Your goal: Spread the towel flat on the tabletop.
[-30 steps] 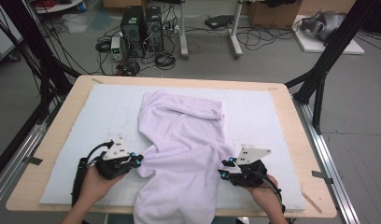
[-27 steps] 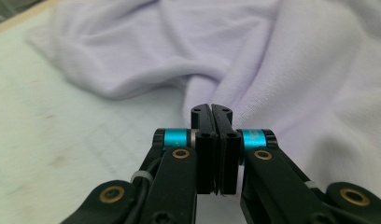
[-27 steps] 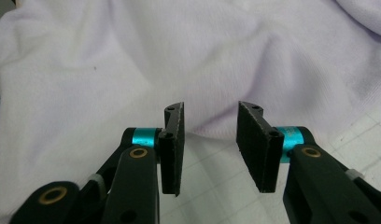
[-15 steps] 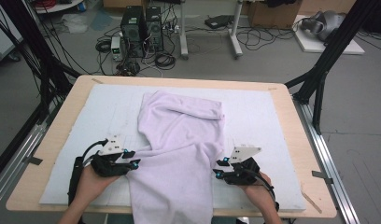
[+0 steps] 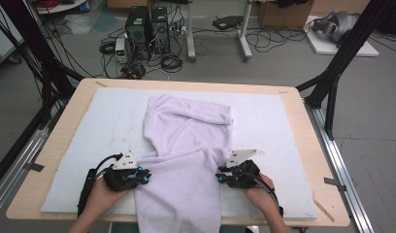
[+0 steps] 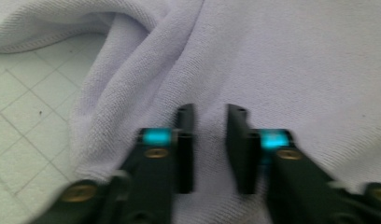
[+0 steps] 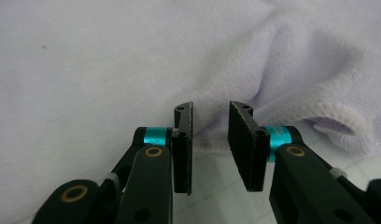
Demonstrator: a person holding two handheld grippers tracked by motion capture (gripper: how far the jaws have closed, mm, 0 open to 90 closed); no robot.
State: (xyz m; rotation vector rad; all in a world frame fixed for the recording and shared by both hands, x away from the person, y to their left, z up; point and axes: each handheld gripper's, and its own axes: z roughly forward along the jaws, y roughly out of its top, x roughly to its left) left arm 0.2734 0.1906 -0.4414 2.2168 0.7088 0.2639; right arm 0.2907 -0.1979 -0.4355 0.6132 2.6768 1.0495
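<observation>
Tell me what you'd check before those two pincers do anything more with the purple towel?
1. Towel lies on the white mat: ok, though its near end hangs over the table edge.
2. Left gripper over the fabric: ok; its jaws have just been closing, a narrow gap remains, cloth under them.
3. Left grip firm: cannot tell.
4. Right gripper lined up with the stitched hem: ok.
5. Right jaws pinching the hem: not ok; they have been closing, but a gap shows and the pads stand apart from the cloth.
6. Folded top part lying flat: not ok, it is rumpled.
</observation>
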